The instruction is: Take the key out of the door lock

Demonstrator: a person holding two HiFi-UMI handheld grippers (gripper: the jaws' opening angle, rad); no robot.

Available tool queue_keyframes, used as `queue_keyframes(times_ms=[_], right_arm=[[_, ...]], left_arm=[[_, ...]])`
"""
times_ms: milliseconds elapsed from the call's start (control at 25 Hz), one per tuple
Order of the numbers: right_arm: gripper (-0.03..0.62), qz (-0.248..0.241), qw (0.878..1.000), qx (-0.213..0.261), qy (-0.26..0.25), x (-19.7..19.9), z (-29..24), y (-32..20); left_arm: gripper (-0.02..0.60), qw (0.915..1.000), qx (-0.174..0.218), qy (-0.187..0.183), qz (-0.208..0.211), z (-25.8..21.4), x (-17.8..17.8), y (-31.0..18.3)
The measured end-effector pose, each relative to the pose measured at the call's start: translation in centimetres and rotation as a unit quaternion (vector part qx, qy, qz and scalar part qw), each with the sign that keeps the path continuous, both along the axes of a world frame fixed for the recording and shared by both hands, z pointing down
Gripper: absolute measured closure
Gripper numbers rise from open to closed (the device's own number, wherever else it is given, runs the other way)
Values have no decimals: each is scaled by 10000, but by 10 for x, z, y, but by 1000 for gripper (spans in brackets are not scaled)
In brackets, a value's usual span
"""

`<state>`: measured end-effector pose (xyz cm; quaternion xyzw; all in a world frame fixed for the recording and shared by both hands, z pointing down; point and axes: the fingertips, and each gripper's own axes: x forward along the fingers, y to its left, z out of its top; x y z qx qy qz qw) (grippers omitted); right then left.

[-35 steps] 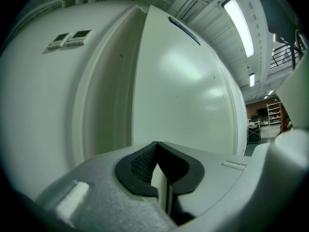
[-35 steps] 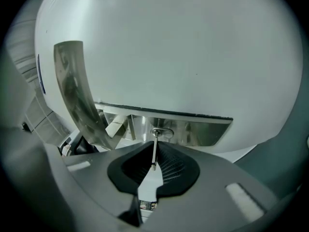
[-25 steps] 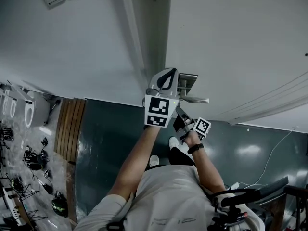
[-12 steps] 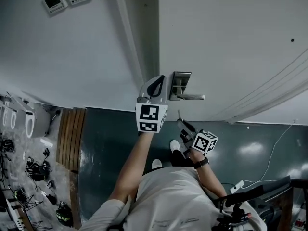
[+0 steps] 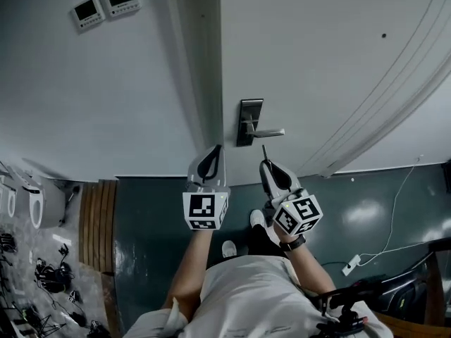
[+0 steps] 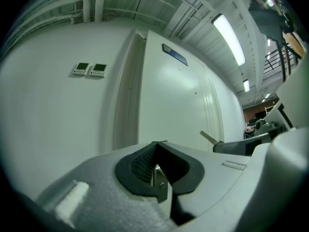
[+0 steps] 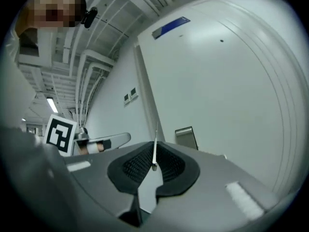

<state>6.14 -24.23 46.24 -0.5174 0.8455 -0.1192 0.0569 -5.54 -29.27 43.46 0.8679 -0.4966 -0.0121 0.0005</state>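
In the head view, the key (image 5: 263, 153) was seen clear of the door lock (image 5: 249, 122), clamped in the right gripper (image 5: 266, 166). In the left gripper view, the left gripper (image 6: 155, 148) was seen with jaws pressed together, empty. In the right gripper view, the blade was pinched upright; a firm, steady grip was judged best.

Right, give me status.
Right gripper shut on key; key out of door lock. Left gripper shut, empty. Nothing in the way.
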Motion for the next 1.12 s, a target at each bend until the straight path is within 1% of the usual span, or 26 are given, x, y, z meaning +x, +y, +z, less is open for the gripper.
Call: queue_keyframes(times_ms=[240, 360, 480, 600, 760, 840, 920, 1120], right_arm=[[569, 210, 9979, 575, 206, 6, -51, 28], [568, 215, 9965, 766, 237, 6, -68, 44], [568, 126, 9956, 917, 166, 4, -83, 58], [569, 86, 9945, 1037, 142, 8, -100, 82], [569, 187, 9917, 1241, 277, 31, -124, 116], [568, 213, 9922, 1211, 186, 45, -129, 129], [569, 228, 9930, 1146, 161, 51, -129, 140], [569, 156, 9950, 944, 270, 35, -115, 168]], left_arm=[[580, 9996, 171, 181, 125, -11, 6, 52], [580, 9991, 339, 207, 127, -26, 13, 72], [580, 9986, 502, 170, 82, -38, 22, 89], [580, 9987, 484, 143, 82, -46, 38, 113], [581, 9989, 421, 171, 143, -59, 64, 152], [580, 9989, 426, 141, 144, -62, 76, 168], [580, 9990, 415, 128, 122, -65, 80, 179], [580, 9992, 309, 238, -35, -67, 62, 200]])
